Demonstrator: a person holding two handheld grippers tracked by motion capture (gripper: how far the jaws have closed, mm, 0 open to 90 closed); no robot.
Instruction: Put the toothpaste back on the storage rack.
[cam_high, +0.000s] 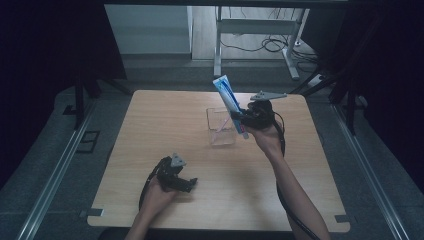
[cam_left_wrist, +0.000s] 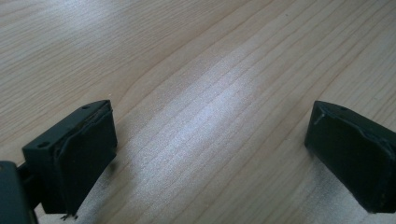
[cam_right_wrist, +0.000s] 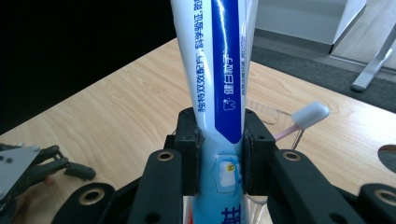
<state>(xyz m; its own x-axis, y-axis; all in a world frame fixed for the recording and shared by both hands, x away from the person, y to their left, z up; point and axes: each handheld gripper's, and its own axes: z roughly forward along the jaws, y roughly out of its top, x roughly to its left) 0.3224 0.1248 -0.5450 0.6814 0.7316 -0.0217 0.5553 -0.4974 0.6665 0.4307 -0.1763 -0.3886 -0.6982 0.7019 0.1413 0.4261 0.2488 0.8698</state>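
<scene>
Toothpaste tube (cam_high: 227, 96) clenched in my right tongs (cam_high: 243, 117), above clear cup (cam_high: 220, 129).
Pink toothbrush (cam_right_wrist: 303, 119) stands in cup; left tongs (cam_high: 186, 184) released, resting on bench (cam_high: 165, 115).

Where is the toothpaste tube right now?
High view: the toothpaste tube is clamped in the right gripper, tilted over the clear cup near the table's far edge.

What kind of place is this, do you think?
Probably a lab or recording workspace: a bare wooden table ringed by dark curtains, loose floor cables, and a metal desk frame behind.
</scene>
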